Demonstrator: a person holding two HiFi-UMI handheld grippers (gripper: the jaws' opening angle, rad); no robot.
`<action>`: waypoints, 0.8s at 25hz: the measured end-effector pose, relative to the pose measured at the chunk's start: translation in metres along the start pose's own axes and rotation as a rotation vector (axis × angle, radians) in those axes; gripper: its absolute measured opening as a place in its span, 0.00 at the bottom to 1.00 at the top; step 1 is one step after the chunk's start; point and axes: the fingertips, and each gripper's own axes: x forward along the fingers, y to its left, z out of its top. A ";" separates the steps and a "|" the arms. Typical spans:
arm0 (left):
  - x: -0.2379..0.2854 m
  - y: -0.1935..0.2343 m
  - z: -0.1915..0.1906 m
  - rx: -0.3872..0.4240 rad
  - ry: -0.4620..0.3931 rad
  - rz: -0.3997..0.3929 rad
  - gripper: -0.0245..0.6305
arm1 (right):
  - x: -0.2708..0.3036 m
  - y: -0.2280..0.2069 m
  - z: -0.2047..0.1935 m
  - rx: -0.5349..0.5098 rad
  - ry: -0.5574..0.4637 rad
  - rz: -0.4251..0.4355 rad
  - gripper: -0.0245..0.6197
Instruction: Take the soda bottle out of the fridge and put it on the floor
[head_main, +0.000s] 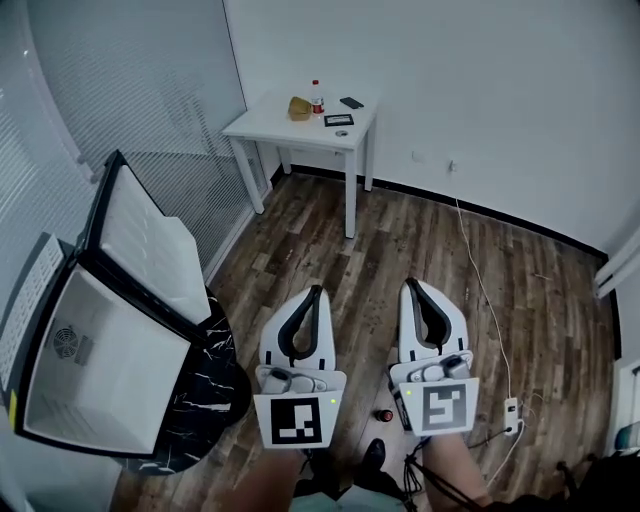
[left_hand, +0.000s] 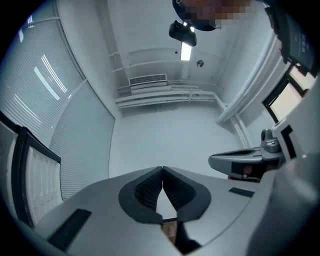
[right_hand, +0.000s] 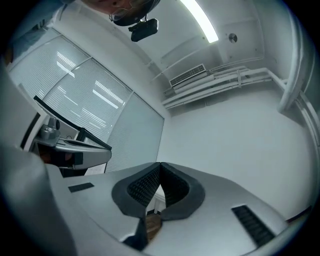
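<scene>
1. Room: wood floor (head_main: 520, 300), white walls, blinds along the left side.
2. Bottle (head_main: 384, 414): a small dark thing with a red top, seen from above. It stands on the floor by the person's shoes, and I judge it to be the soda.
3. Left gripper (head_main: 315, 292) and right gripper (head_main: 412, 287): held side by side above the floor. Both have their jaws together with nothing between them.
4. Fridge (head_main: 100, 370): at left with its door open; the white inside shows nothing.
5. Progress: the task looks done, with the bottle out and set down. Only the open door may be left.
6. Surroundings: a tabletop (head_main: 270, 122) at the far wall carries a second bottle (head_main: 317, 97) and small items. A cable (head_main: 480, 280) trails along the floor at right. Nothing stands in the way.
</scene>
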 end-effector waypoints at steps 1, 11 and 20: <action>-0.003 0.002 0.002 -0.002 0.002 0.004 0.06 | -0.001 0.003 0.004 -0.005 -0.002 0.005 0.06; -0.024 0.004 0.022 -0.046 -0.032 0.018 0.06 | -0.013 0.019 0.025 -0.036 -0.010 0.018 0.05; -0.029 0.007 0.025 -0.017 -0.031 0.015 0.06 | -0.015 0.024 0.028 -0.029 -0.016 0.027 0.05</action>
